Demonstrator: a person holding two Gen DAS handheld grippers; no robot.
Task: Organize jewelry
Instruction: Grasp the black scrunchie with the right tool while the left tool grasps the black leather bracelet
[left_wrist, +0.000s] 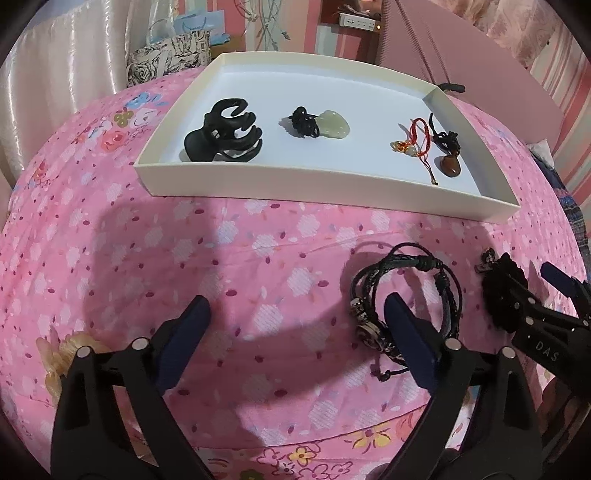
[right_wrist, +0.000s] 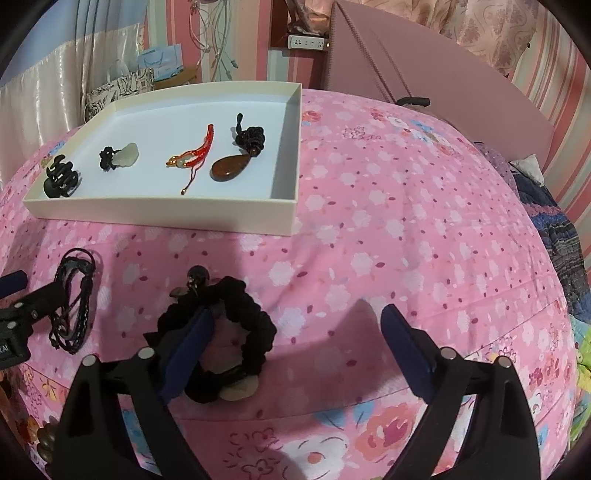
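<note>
Nearest the white tray (left_wrist: 325, 181), on the quilt before it, both wide-open grippers straddle only one side of the cord bracelet (left_wrist: 406, 295) and scrunchie (right_wrist: 218, 332), so closing may snag a single strand or bedding.

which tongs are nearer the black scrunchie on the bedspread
Right. The right tongs have one finger over the black scrunchie; the left tongs sit further off, over the black cord bracelet beside it.

My left hand-held gripper (left_wrist: 295, 325) hangs wide open over the pink bedspread (left_wrist: 184, 258), its right finger inside the black cord bracelet (left_wrist: 406, 295); white tray (left_wrist: 314, 181) beyond.
</note>
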